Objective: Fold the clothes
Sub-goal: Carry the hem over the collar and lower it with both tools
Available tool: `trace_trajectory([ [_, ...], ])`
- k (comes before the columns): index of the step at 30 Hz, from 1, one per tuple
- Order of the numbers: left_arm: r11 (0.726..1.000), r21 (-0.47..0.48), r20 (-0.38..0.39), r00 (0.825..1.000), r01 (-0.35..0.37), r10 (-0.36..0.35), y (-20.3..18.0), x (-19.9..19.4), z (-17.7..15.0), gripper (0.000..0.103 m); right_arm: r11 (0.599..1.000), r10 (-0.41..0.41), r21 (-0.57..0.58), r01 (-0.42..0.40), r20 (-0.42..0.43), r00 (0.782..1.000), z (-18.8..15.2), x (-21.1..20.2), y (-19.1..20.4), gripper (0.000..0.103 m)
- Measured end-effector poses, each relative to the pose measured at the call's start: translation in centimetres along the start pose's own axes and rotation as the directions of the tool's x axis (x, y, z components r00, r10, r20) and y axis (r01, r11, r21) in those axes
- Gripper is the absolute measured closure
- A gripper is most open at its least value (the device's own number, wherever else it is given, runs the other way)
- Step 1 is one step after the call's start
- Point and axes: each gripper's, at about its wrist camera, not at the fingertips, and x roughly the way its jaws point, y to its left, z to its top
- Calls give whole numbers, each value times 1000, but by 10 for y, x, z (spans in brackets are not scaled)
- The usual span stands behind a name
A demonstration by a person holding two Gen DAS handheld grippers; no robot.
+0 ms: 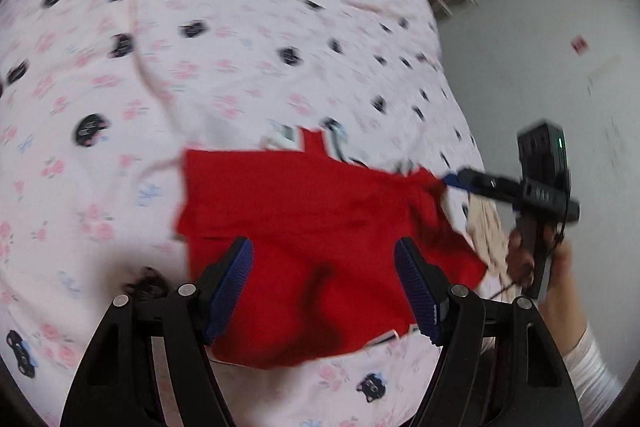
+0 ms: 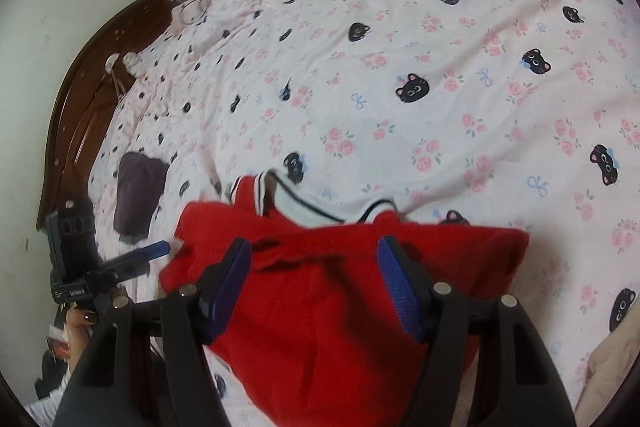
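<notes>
A red garment (image 2: 340,291) lies on the cat-print bedsheet (image 2: 440,87), long axis 9-to-3 o'clock, striped collar toward 12. Left gripper (image 1: 324,283) and right gripper (image 2: 316,279) hover above it, jaws wide apart, holding nothing.

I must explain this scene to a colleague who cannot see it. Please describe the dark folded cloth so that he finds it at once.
Start from the bed, covered by a pink sheet printed with black cat faces and roses. Near its edge by the dark wooden bed frame lies the dark folded cloth, beyond the red garment. It is the only plain, dark grey-purple piece; its neighbour is bright red.
</notes>
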Motion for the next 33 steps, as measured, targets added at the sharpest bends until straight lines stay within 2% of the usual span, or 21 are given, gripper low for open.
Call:
trace_trajectory([
  [1,999,47,-17,1000,-9,10,-13,5,-3,35,1000,4,-17,-4,-10,1000,-3,-2,2,35],
  [4,996,77,-84,996,39,-33,-34,26,-9,35,998,21,-62,-26,-77,997,-16,-1,8,35],
  [6,995,93,-102,995,31,-21,-41,39,-9,35,996,10,-87,-20,-113,994,-24,2,10,35],
  [11,998,65,-129,992,1,8,-38,67,3,35,995,-10,-101,-8,-177,984,-40,15,2,35],
  [20,1000,2,-62,998,-20,20,-15,73,50,35,999,-27,-43,20,-184,982,-48,21,-28,35],
  [23,1000,-2,32,999,-12,12,-14,63,70,35,999,-28,-24,24,-173,985,-46,18,-35,35],
  [25,1000,-2,105,994,-4,4,-15,53,82,35,999,-41,-14,39,-163,986,-44,15,-39,35],
  [27,1000,-8,141,990,29,-28,-17,46,91,35,999,-49,-5,49,-152,987,-43,10,-43,35],
  [29,999,1,151,988,40,-39,-21,41,94,35,999,-51,5,52,-140,989,-42,5,-47,35],
  [33,998,61,155,988,-8,-2,-24,32,81,35,999,-32,21,34,-98,995,-42,-10,-54,35],
])
